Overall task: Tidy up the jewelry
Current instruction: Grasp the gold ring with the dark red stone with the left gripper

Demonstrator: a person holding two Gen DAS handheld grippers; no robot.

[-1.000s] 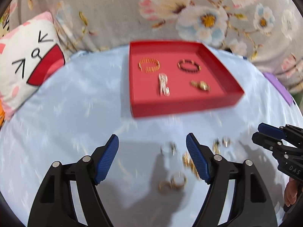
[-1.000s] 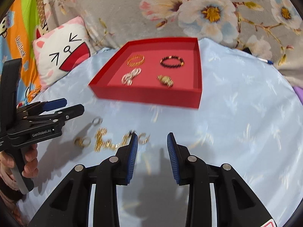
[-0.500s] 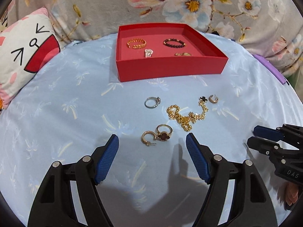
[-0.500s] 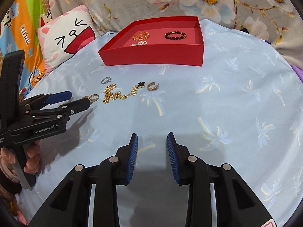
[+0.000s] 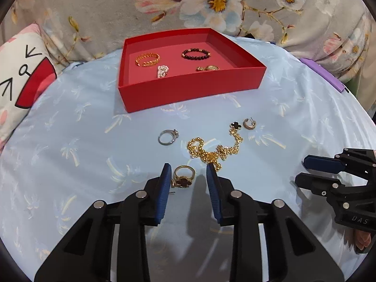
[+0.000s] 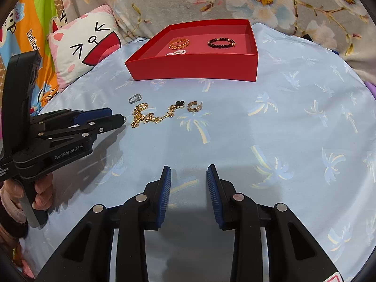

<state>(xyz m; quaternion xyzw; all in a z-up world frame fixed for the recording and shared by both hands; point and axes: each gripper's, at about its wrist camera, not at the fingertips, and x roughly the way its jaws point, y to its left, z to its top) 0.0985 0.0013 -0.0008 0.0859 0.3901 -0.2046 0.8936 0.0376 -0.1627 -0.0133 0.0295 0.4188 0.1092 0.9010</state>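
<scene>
A red tray (image 5: 188,89) at the back of the light blue cloth holds a gold bracelet (image 5: 147,60), a dark bead bracelet (image 5: 196,54), a pearl piece and a gold piece. Loose on the cloth lie a silver ring (image 5: 168,137), a gold chain with a black clover (image 5: 216,149), a hoop earring (image 5: 249,123) and a gold ring with a dark stone (image 5: 183,178). My left gripper (image 5: 188,176) is open, its jaws either side of the dark-stone ring, not touching it. My right gripper (image 6: 188,176) is open and empty over bare cloth, near the front edge.
A cat-face pillow (image 6: 87,47) lies at the left. Floral fabric (image 5: 211,4) rises behind the tray. A purple object (image 5: 322,74) sits at the cloth's right edge. The left gripper also shows in the right wrist view (image 6: 112,116), beside the chain (image 6: 150,115).
My left gripper has moved forward and narrowed its jaws, which now flank the gold dark-stone ring. The right gripper has stayed about in place.
</scene>
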